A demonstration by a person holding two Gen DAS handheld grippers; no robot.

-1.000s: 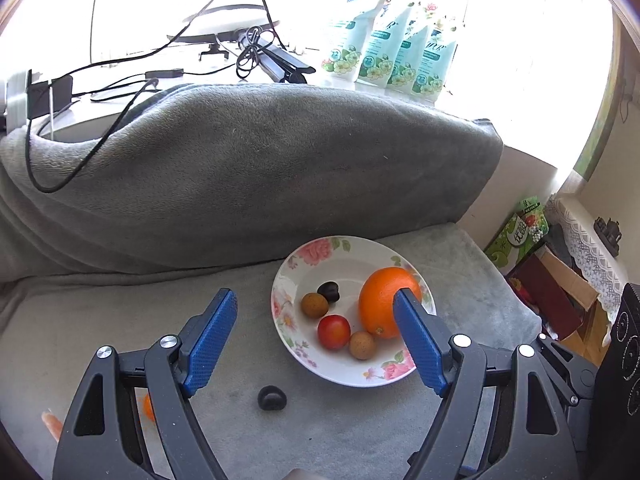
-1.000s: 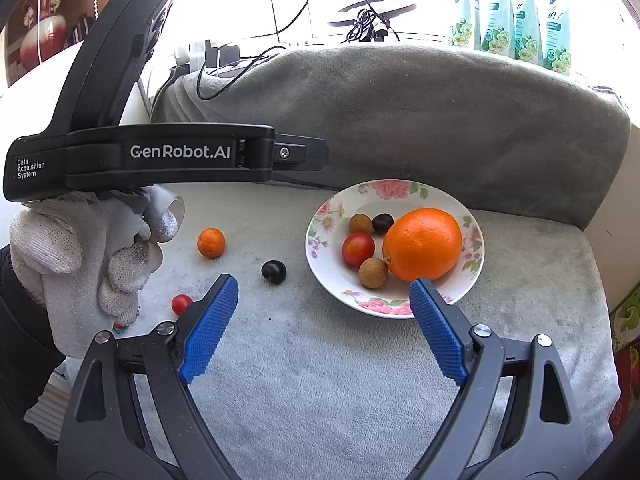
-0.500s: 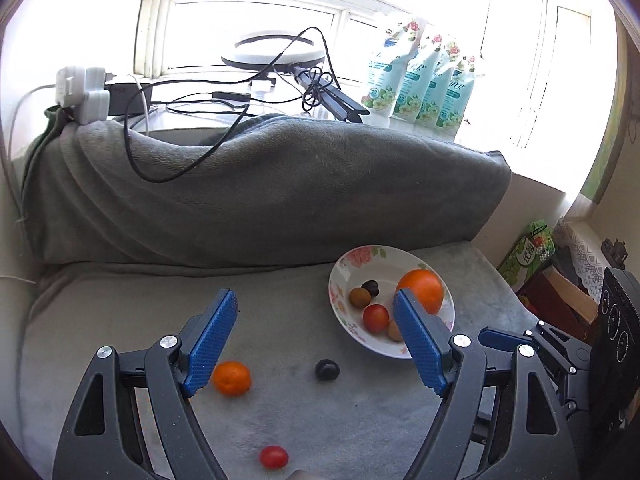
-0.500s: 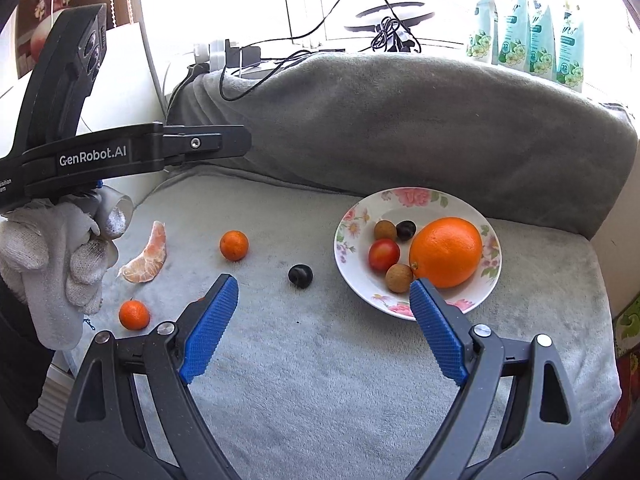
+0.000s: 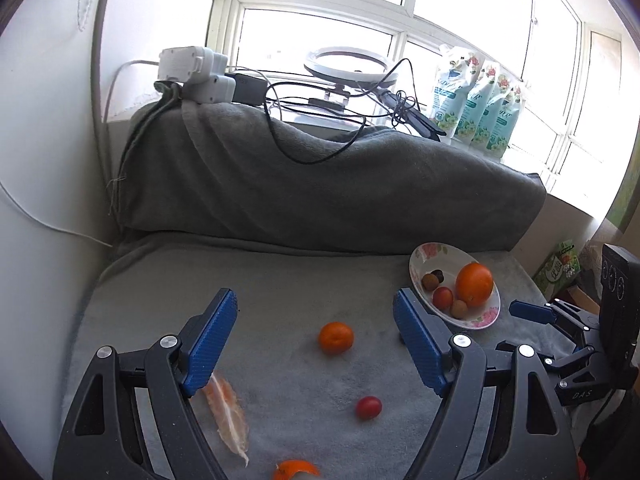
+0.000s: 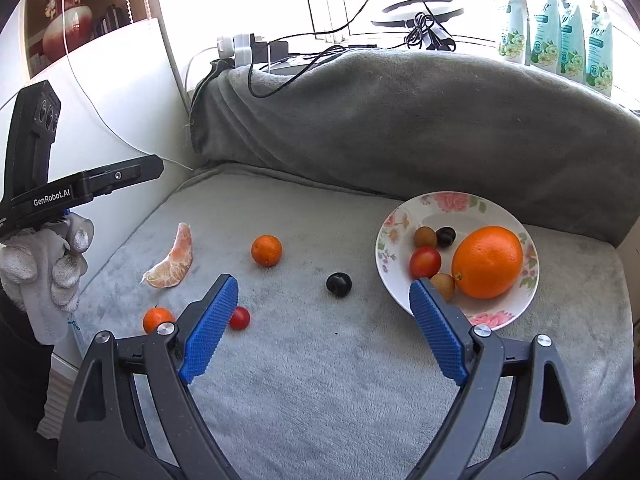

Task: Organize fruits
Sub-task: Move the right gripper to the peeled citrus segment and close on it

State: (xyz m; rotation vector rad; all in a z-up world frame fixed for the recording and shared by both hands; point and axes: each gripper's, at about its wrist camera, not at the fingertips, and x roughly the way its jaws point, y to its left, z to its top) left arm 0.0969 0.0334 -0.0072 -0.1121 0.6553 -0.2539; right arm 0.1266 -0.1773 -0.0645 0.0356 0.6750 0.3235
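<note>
1. Hovering both grippers over the grey blanket, I hold nothing: my left gripper is spread wide with only air between its blue pads, and my right gripper gapes the same way.
2. Loose fruit lies on the blanket: a small orange, a red cherry tomato, a peeled orange segment, a dark plum and a second small orange near my gloved left hand.
3. On the flowered plate, off to the right, sit a big orange, a red tomato, two brown fruits and a dark one.
4. What matters most, I judge: the small orange sits straight ahead of my left gripper, between the lines of its two pads and a little beyond their tips. The cherry tomato lies nearer, under the gap.
5. My left hand is the closer one to that orange; my right gripper hangs nearer the plum and the plate.
6. Being round, the orange has no long axis, so I need no wrist turn, only a reach forward and down.
7. The segment lies lengthwise beside my left pad, soft and easily crushed, I would guess.
</note>
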